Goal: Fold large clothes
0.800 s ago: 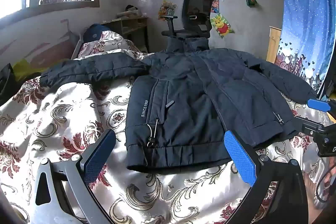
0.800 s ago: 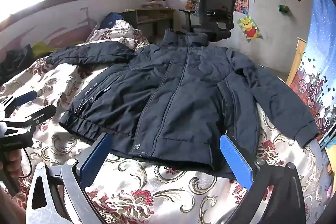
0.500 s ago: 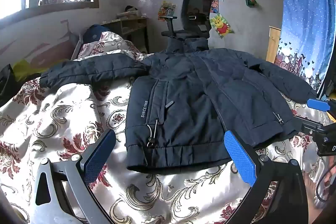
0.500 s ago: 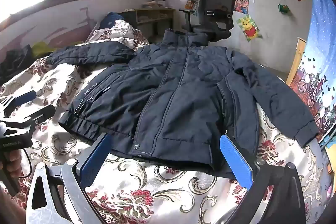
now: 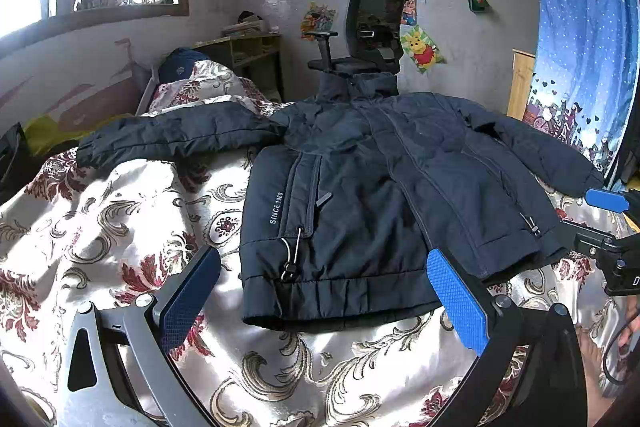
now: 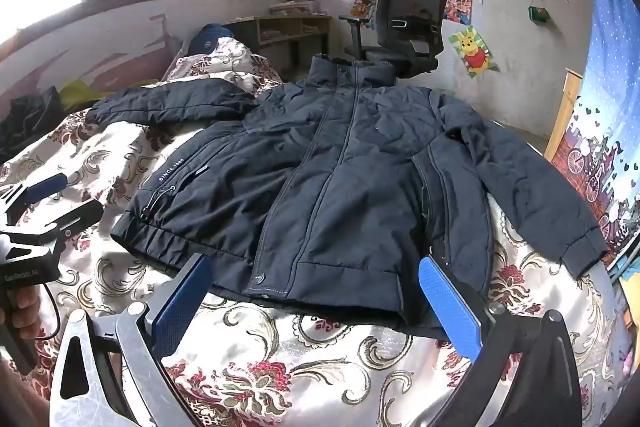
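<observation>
A dark navy jacket (image 5: 360,187) lies flat and front side up on a bed covered with a cream and red floral bedspread (image 5: 120,227). Its sleeves are stretched out to both sides, and its collar points toward a black office chair (image 5: 374,23) by the far wall. The left gripper (image 5: 324,301) hovers just above the hem of the jacket, its jaws spread wide and holding nothing. The right gripper (image 6: 316,303) hovers over the hem too, nearer to the other side, with jaws also wide apart and empty.
</observation>
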